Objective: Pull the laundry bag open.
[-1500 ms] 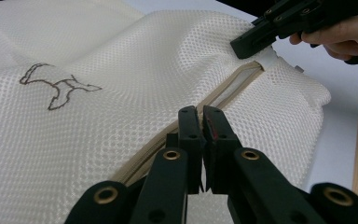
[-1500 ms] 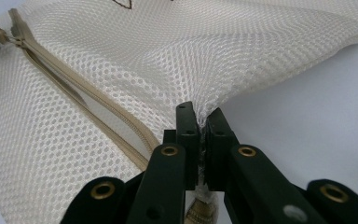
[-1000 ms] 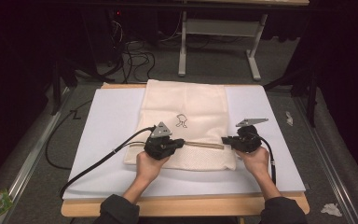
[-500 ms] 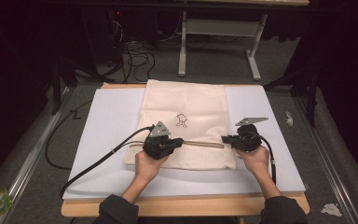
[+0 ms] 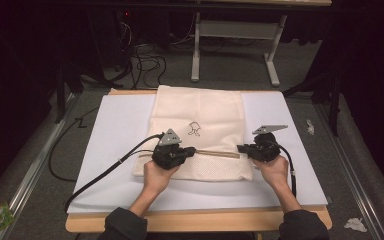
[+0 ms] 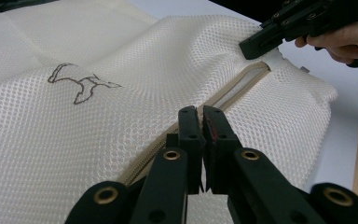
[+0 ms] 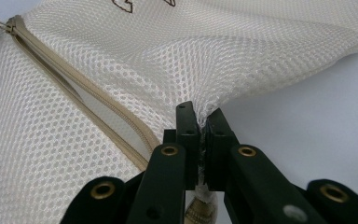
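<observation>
Room: dark all round, cables on the floor beyond the counter's far edge, a white desk frame [image 5: 235, 47] back there.
Counter: wooden edge along the near side, a white board [image 5: 115, 130] covering nearly all of it.
Mesh bag: cream mesh laundry bag [image 5: 200, 120] lies flat mid-board, reaching to the far edge, a small dark outline print [image 5: 195, 129] at its centre.
Zipper: tan zipper [image 5: 219, 153] runs across the bag's near part, open along the stretch between the two tools.
Left hand-held gripper: left hand-held gripper [image 6: 201, 122] sits at the zipper's left end, jaws pressed narrow right on the zipper line; whether they pinch the pull, I cannot tell.
Right hand-held gripper: right hand-held gripper [image 7: 201, 122] is at the bag's right edge, jaws clamped on a bunched pinch of mesh beside the zipper's end.
Hands: both hands sit low on the board's near half.
</observation>
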